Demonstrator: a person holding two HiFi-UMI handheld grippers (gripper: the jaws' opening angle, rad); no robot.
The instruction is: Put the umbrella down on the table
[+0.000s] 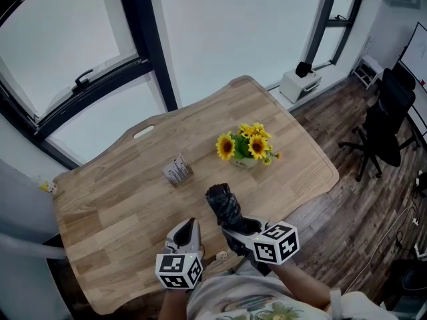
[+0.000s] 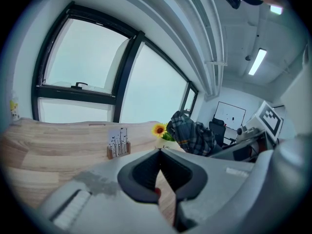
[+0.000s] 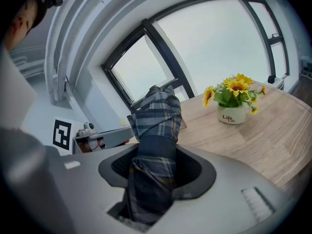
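Here, the right gripper (image 1: 235,229) has its jaws clenched on the folded umbrella (image 1: 223,204), raised over the worktop (image 1: 120,205) near the sunflower pot (image 1: 245,160) — seemingly poised to lower it; the left gripper (image 1: 191,227) idles, jaws closed and empty.

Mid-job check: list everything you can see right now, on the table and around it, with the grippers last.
table: one, light wood, in the middle of the view beside the windows
umbrella: one, dark plaid, folded, over the table's near side
flower pot: one, white with yellow sunflowers, on the table's right half
card stand: one, wooden base with a pale card, mid-table, left of the flowers
office chair: one, black, on the floor at right
white box: one, on the floor by the window
left gripper: one, grey, fingers together with nothing between them
right gripper: one, grey, fingers clamped on the umbrella
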